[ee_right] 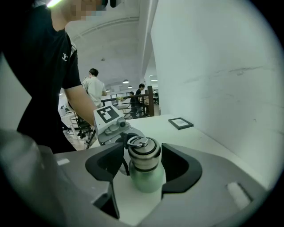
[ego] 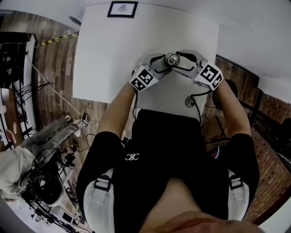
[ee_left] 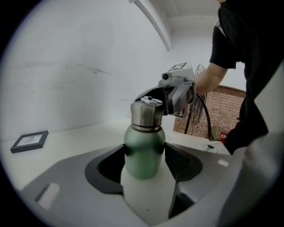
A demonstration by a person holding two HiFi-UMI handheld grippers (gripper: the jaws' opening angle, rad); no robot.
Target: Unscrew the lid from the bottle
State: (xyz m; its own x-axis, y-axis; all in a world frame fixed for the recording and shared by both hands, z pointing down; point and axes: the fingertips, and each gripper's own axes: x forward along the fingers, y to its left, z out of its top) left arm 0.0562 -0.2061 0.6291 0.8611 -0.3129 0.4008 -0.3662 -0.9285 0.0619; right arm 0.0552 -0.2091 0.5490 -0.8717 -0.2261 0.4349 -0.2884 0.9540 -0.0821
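Note:
A green bottle (ego: 172, 59) with a steel lid stands upright near the front edge of the white table (ego: 118, 54). In the left gripper view, my left gripper (ee_left: 144, 153) is shut on the green body (ee_left: 143, 164), one pad on each side. My right gripper (ee_right: 143, 156) comes from the opposite side and is shut on the steel lid (ee_right: 144, 150), which has a ring on top. From above, the left gripper (ego: 164, 63) and the right gripper (ego: 181, 62) meet at the bottle. The bottle's base is hidden behind the jaws.
A small framed picture (ego: 122, 9) lies at the table's far edge. A round fitting with a cable (ego: 189, 102) sits at the near edge by my body. Cables and gear litter the floor at left (ego: 41, 182). A wall rises behind the table (ee_left: 66, 66).

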